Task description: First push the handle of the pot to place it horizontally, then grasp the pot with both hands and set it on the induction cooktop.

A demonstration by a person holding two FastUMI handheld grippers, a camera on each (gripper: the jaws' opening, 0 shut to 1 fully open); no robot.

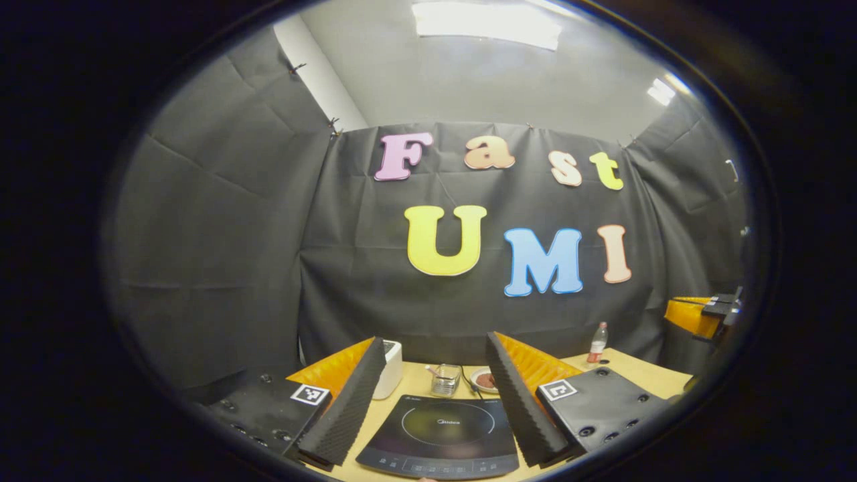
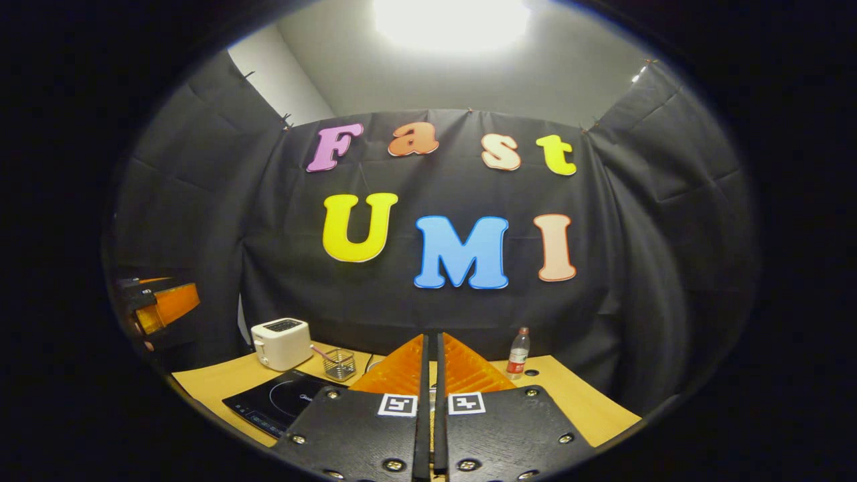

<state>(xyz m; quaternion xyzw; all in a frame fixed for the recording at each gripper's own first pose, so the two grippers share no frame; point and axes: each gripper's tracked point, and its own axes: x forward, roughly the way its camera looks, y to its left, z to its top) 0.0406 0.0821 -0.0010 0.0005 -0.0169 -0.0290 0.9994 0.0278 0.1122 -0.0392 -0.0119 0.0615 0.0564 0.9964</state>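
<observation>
Left gripper (image 1: 435, 395) hangs over the near edge of the table (image 1: 643, 369) with its fingers spread wide and nothing between them; through the gap I see the cooktop (image 1: 438, 435) lying flat and bare, straight ahead. Right gripper (image 2: 429, 375) has its fingers pressed together, only a thin slit between them, holding nothing, and from it the cooktop (image 2: 278, 402) sits off to the left.

I cannot find the pot from either camera, so I cannot say where it sits, which way its handle points, or how its long axis lies against the table edge. That is my main worry: I judge the handle push has not begun, and any move made blind could strike the pot's side instead of the handle and skid or tip it.

Behind the cooktop stand a toaster (image 2: 281, 343), a small glass with a stick in it (image 2: 338, 363), a dish (image 1: 483, 380) and a bottle (image 2: 516, 353). I reckon a wide sweep toward the back could knock the glass or bottle over. The other gripper (image 1: 703, 313) shows far right in the left gripper view, well apart, so a clash between the two looks unlikely for now.
</observation>
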